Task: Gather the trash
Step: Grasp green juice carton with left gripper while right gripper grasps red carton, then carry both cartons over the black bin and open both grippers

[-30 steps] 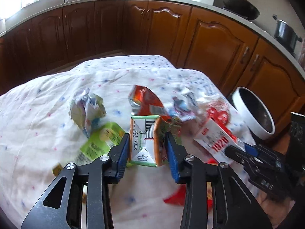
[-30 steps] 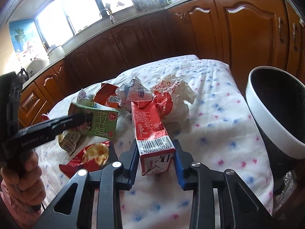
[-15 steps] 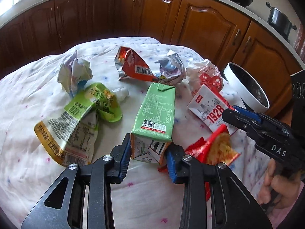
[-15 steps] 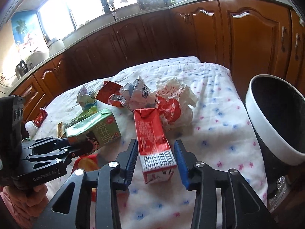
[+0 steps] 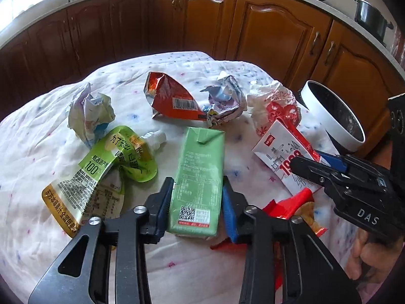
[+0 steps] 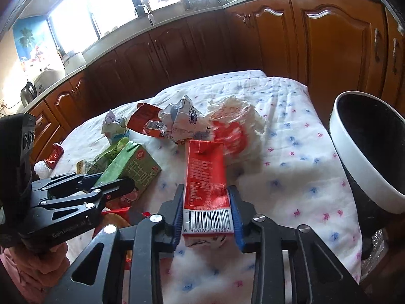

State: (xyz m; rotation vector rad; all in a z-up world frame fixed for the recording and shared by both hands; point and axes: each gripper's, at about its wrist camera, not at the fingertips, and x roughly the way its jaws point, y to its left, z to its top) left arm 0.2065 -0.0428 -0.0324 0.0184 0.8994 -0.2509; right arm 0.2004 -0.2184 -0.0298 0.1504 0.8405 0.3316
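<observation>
— Cartons first: where are they, and which way do they run?

— Both sit in my claws. My left gripper [image 5: 196,204] is clamped on the green rectangular drink carton [image 5: 198,181]; its long axis runs straight away from me along the fingers, folded top pointing out over the white dotted tablecloth [image 5: 30,157], QR-code end nearest my hand. My right gripper [image 6: 206,212] is clamped on the red rectangular drink carton [image 6: 205,179], which also runs lengthwise away from me, barcode end nearest, folded top toward the crumpled white-and-red plastic bag [image 6: 234,131].

— Are they resting on the cloth or lifted?

— Hard to say; both seem low over it, perhaps touching.

— And the bin?

— The round white-rimmed black bin [image 6: 367,159] stands beside the table edge, to the right of the red carton.

— What lies near the green one?

— The green-and-yellow spouted juice pouch [image 5: 101,174] on its left, the orange foil snack bag [image 5: 172,98] beyond its top.
</observation>
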